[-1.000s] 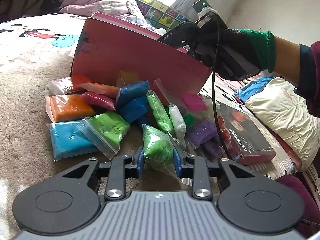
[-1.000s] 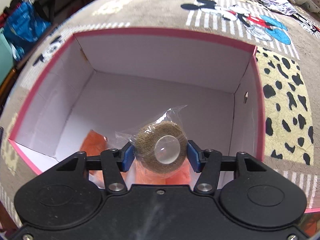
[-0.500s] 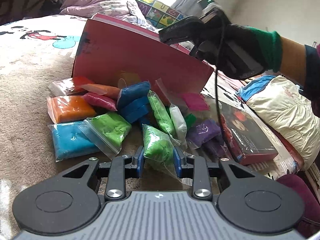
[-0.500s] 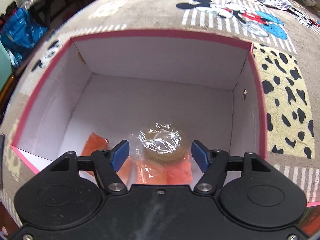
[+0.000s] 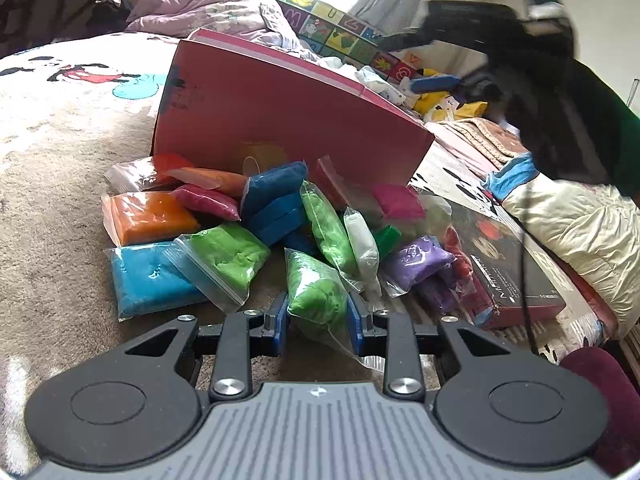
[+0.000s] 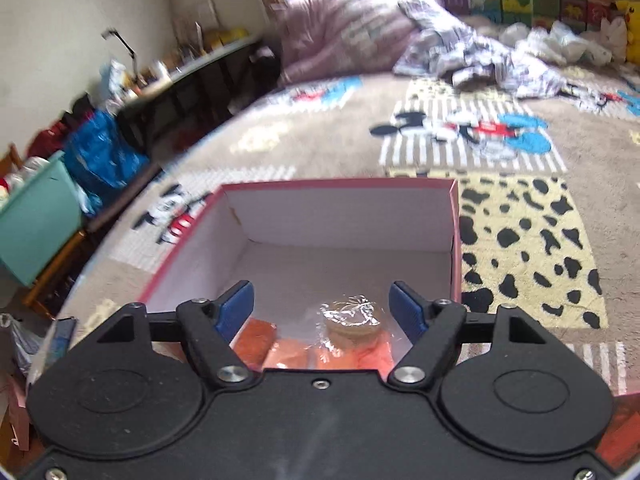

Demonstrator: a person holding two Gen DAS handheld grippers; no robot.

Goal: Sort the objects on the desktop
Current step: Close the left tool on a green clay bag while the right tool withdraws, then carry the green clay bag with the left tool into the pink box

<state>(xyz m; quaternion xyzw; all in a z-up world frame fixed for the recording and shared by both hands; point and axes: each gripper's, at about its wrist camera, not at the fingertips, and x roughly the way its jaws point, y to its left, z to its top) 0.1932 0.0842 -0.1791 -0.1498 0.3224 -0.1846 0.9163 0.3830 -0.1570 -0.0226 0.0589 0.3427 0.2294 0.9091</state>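
Observation:
My left gripper (image 5: pixel 316 320) is shut on a bag of green clay (image 5: pixel 316 292) low over the carpet, at the front of a pile of coloured clay bags (image 5: pixel 224 216). Behind the pile stands the pink box (image 5: pixel 288 120). My right gripper (image 6: pixel 322 308) is open and empty above the box's near edge (image 6: pixel 336 186). Inside the box a wrapped brown tape roll (image 6: pixel 352 320) lies on orange clay bags (image 6: pixel 288 354). My right gripper also shows in the left wrist view (image 5: pixel 436 82), raised to the right of the box.
A dark red flat box (image 5: pixel 508 272) and a cream cushion (image 5: pixel 580 224) lie right of the pile. A bedding heap (image 6: pixel 360 28), a dark shelf (image 6: pixel 192 80) and a teal bin (image 6: pixel 36 216) stand beyond the Mickey carpet (image 6: pixel 480 128).
My right gripper opened and dropped the brown tape roll onto the orange bags in the box, then lifted up and back. My left gripper stayed still, holding the green bag.

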